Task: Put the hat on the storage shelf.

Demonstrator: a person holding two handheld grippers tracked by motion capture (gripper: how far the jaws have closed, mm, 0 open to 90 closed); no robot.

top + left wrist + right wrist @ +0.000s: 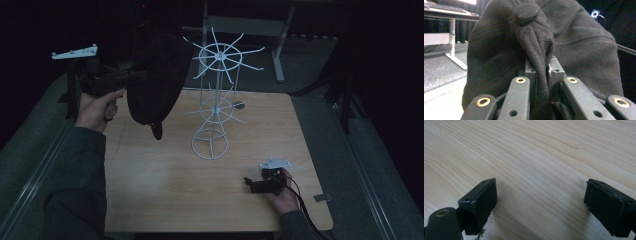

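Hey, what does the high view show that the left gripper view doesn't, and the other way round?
High view: the white wire rack standing on the wooden table, and the right gripper resting low near the table's front edge. Left gripper view: the jaws pinching a fold of the black hat, close up, with its top button. Both share the hat held up by the left gripper.

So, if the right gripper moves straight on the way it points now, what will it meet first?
Most likely the table itself. The right gripper has its jaws open with nothing between them, and bare wood lies ahead. From above it seems to point left, low over the table, but depth is hard to judge.
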